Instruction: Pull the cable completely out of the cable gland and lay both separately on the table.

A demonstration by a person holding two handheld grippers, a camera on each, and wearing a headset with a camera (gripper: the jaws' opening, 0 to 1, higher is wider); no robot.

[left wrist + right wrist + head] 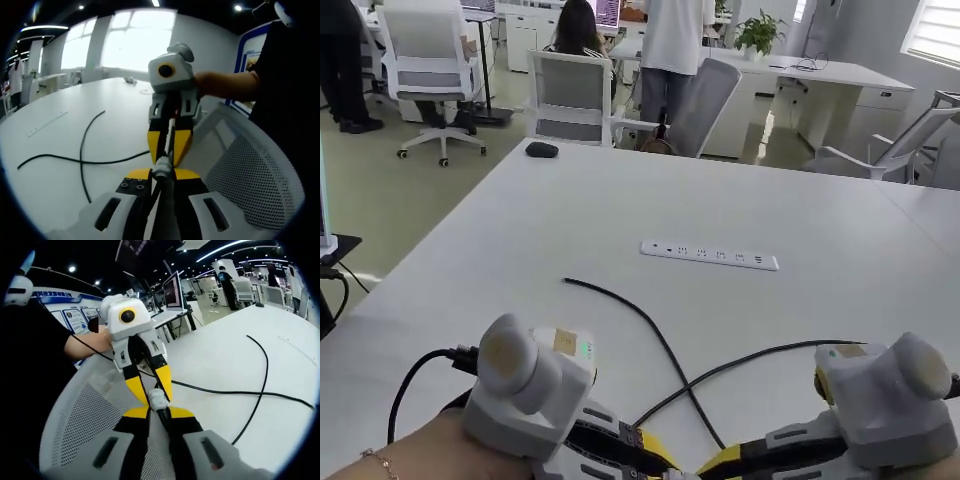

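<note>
A small grey-white cable gland [162, 169] [156, 399] sits where the two grippers meet tip to tip, off the table's near edge. My left gripper [162, 175] [155, 392] [665, 468] is shut on the gland. Facing it, my right gripper [159, 413] [171, 159] [717, 466] is shut on the black cable [164, 420] right behind the gland. The rest of the black cable [650, 330] lies in two crossing strands on the white table [620, 210], with one free end at the left. In the head view the bottom edge cuts off the gland.
A white power strip [709, 255] lies mid-table and a black mouse [541, 150] sits at the far edge. A white mesh chair back [250, 170] is right below the grippers. Office chairs [570, 100] and people stand beyond the table.
</note>
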